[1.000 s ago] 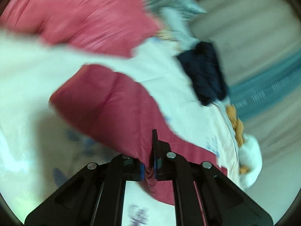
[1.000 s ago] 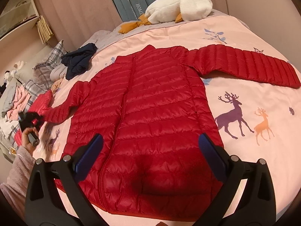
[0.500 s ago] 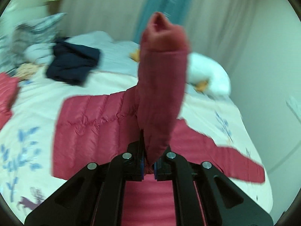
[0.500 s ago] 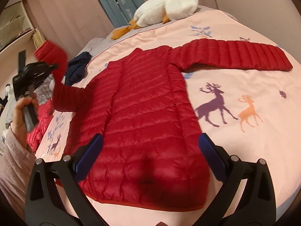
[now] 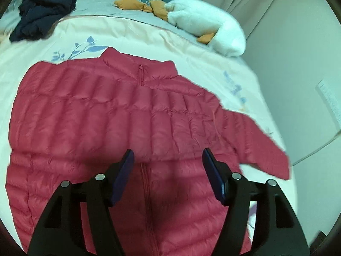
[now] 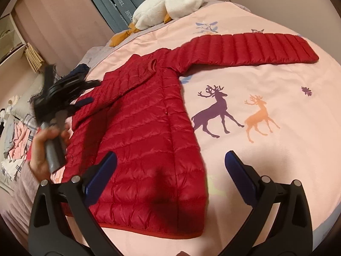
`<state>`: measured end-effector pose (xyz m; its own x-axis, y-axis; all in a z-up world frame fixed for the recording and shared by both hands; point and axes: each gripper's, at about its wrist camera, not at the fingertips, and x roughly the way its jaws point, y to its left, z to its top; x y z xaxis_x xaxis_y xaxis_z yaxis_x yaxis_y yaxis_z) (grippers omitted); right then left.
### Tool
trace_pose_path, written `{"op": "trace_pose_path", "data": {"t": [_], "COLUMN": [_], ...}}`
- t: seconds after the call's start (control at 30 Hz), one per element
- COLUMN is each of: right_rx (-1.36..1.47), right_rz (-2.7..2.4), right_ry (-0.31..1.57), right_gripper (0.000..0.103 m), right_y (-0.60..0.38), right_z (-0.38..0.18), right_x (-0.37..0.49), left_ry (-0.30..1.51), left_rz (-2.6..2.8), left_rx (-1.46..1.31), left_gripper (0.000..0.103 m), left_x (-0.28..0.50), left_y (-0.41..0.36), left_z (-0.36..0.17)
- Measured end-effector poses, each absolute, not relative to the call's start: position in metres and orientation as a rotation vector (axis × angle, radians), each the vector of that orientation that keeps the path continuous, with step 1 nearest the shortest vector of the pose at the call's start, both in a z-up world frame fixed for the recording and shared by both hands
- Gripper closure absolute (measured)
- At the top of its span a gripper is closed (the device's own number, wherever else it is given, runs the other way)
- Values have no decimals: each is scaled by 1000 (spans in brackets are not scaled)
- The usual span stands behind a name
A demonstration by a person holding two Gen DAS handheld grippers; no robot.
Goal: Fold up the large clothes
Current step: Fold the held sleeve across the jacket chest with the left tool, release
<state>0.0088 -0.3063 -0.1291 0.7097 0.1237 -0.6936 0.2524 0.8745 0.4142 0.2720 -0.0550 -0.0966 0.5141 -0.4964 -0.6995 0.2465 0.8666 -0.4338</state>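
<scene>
A bed (image 6: 266,81) with a pink cover printed with deer fills both views, with curtains behind it and a white plush goose (image 6: 168,4) lying at its head. A dark garment (image 5: 42,17) sits crumpled near the far left corner of the bed in the left wrist view. The red jacket (image 6: 145,132) lies flat on the cover, zipped, its collar toward the goose.

At the left of the right wrist view, a bare hand (image 6: 45,149) with a pale sleeve behind it grips the grey handle of the left gripper (image 6: 85,92), raised over the jacket's left edge and pointing across the chest, blurred. One sleeve (image 6: 127,79) lies folded across the chest, just beyond the tips. The jaws have just been opening and stand well apart; in the left wrist view the left gripper (image 5: 168,155) has nothing between its pads, and the folded sleeve's lower edge lies below and beyond the tips.

The other sleeve (image 6: 251,49) stretches straight out to the right on the cover.

The right gripper (image 6: 170,156) hangs above the jacket's hem, angled down, its jaws wide and empty, its left finger over the jacket and its right finger over bare cover.
</scene>
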Motion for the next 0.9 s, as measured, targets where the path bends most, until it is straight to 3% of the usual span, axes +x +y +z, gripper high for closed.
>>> {"op": "trace_pose_path", "data": {"t": [0.1, 0.4, 0.7, 0.8, 0.9], "right_rx": [548, 590, 616, 612, 592], "right_rz": [-33, 105, 42, 29, -7], "right_ry": [794, 827, 830, 827, 832], "right_gripper": [2, 2, 2, 5, 18], "right_y": [-310, -308, -309, -308, -307], "right_z": [-130, -117, -128, -134, -141], "right_x": [23, 123, 239, 265, 286], "left_ry": [903, 875, 966, 983, 953], "left_rz": [-460, -413, -453, -438, -401], "left_rx": [-422, -896, -998, -963, -986], "left_gripper": [31, 31, 31, 31, 30], "left_x": [251, 240, 282, 292, 301], "left_y": [-12, 135, 135, 126, 128], "left_z": [-97, -141, -182, -187, -188]}}
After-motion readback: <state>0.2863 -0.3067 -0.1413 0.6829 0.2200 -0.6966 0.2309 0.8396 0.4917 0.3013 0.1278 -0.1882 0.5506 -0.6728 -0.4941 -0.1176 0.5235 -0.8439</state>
